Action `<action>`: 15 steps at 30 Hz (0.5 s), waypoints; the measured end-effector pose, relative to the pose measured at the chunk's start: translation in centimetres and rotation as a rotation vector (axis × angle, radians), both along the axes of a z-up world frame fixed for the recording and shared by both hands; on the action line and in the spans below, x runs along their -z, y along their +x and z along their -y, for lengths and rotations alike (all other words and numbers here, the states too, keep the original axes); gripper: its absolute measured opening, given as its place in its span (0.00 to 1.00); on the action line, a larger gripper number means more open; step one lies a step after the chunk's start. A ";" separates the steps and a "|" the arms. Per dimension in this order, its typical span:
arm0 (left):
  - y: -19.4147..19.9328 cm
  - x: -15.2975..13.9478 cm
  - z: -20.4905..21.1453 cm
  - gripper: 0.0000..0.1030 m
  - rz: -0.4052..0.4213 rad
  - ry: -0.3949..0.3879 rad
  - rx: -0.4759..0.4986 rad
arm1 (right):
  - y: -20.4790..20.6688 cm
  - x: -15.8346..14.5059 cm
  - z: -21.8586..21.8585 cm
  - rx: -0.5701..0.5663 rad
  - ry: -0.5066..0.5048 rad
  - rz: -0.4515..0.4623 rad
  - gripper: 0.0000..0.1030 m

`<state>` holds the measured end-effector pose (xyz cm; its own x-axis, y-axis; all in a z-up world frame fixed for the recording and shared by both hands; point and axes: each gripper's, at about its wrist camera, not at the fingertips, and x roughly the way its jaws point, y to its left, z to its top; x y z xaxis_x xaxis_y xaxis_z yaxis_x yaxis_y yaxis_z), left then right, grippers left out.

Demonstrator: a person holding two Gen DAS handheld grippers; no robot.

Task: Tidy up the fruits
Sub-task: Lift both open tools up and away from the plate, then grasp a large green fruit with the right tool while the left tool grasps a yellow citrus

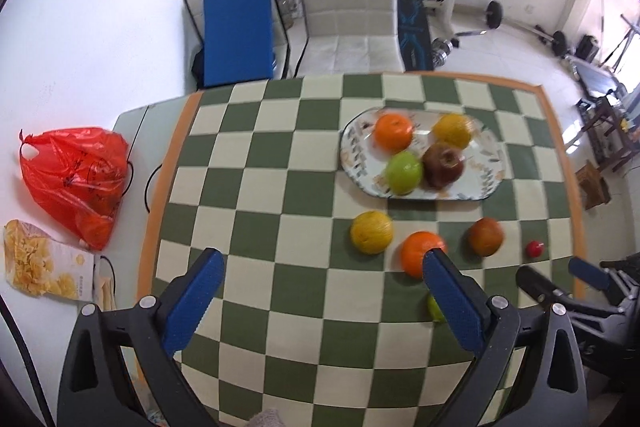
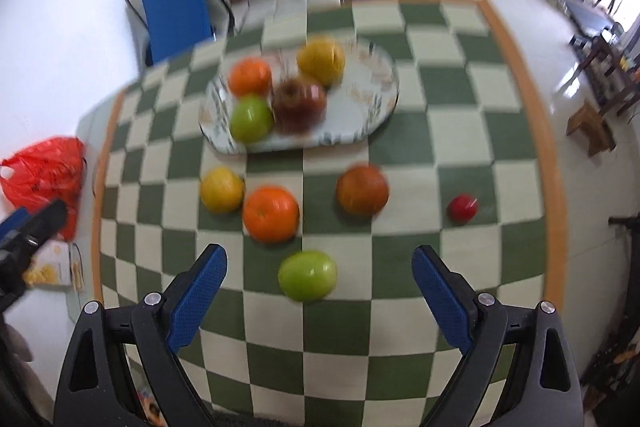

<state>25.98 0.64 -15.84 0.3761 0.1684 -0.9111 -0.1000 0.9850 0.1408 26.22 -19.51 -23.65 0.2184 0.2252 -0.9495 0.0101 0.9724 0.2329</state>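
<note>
Since 4 fruits already sit on the plate (image 2: 376, 115), I hold my right gripper (image 2: 320, 279) wide open and empty around the loose green apple (image 2: 307, 275), left gripper (image 1: 320, 275) likewise open, empty.

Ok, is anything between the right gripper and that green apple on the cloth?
Nothing visible. The green apple lies on bare checkered cloth just ahead of the open right gripper, roughly centred between its fingers. The orange sits beyond it, not in the way.
</note>
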 end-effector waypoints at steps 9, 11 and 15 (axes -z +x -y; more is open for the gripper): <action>3.1 8.5 -1.9 0.99 -0.243 -0.035 -0.051 | 0.6 13.8 -3.4 -0.044 0.059 -0.248 0.82; 4.0 9.6 -2.0 0.99 -0.272 -0.069 -0.061 | 0.4 14.9 -4.3 -0.071 0.045 -0.257 0.72; 6.9 12.4 -1.9 0.99 -0.338 -0.153 -0.083 | -0.1 15.1 -5.0 -0.116 0.005 -0.254 0.63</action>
